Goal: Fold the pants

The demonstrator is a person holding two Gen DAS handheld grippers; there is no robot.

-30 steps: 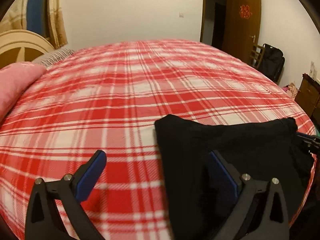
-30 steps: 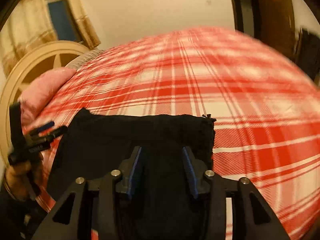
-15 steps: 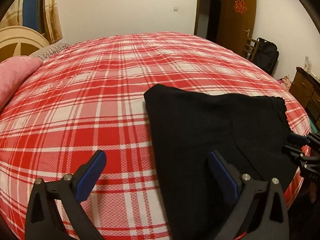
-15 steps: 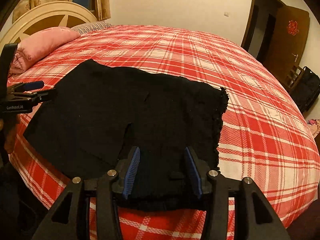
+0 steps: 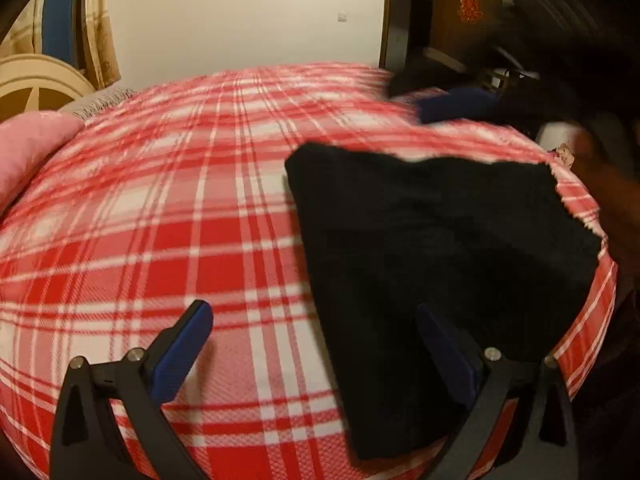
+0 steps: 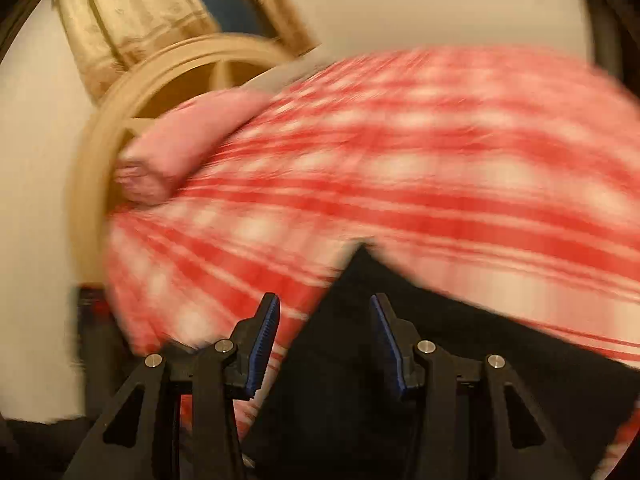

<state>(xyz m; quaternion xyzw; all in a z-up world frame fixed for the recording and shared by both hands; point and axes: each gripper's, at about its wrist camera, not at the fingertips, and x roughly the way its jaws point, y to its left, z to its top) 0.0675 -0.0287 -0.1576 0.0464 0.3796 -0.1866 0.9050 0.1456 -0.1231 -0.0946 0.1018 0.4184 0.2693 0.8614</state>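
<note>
black pants (image 5: 440,240) flat on plaid bed (image 5: 160,220), at two o'clock of left gripper (image 5: 316,344) fingers spread wide and empty, right gripper (image 6: 324,336) fingers parted, empty, pants corner between them

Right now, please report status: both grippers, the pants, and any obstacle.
Left gripper open, empty, low over the bed. Right gripper open, empty, view blurred. Black pants lie flat on the plaid cover. Nothing lies on the pants.

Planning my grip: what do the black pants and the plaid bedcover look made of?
Black pants: soft matte fabric, possibly knit or fleece; no sheen, limp drape, fuzzy ragged edge. Plaid bedcover: woven cloth, likely cotton; a fine textured weave shows up close. Both guesses from looks alone.
</note>
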